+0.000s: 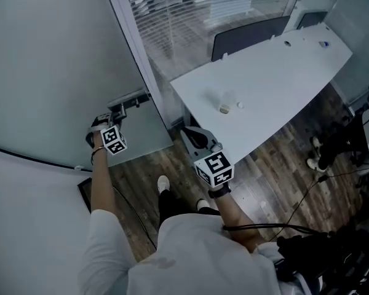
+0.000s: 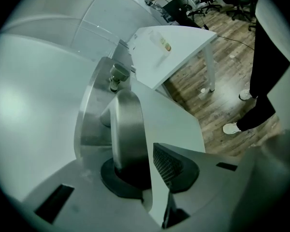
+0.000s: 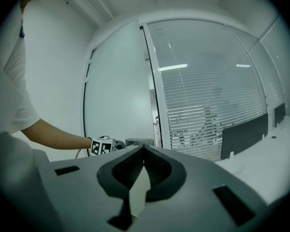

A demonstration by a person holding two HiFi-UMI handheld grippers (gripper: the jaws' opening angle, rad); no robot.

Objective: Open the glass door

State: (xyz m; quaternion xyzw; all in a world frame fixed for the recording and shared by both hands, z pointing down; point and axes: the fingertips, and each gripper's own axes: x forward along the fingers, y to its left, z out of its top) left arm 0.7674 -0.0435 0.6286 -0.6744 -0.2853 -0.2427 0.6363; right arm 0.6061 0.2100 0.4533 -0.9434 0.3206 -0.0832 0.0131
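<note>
- facing the glass door point(image 1: 49, 72), the left claw point(image 2: 137, 163) is half spread around the door handle point(image 2: 128, 129), i think in order to clamp it and work the latch.
- the handle stands between its pads, against the left one and just beside the right one, not clearly squeezed.
- the right claw point(image 3: 144, 166) is pressed together and empty; the door lies ahead and to its left, probably so the swing stays free.

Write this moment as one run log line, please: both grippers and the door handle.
left gripper: open, door handle between jaws, not clamped | right gripper: shut, empty, clear of glass door
</note>
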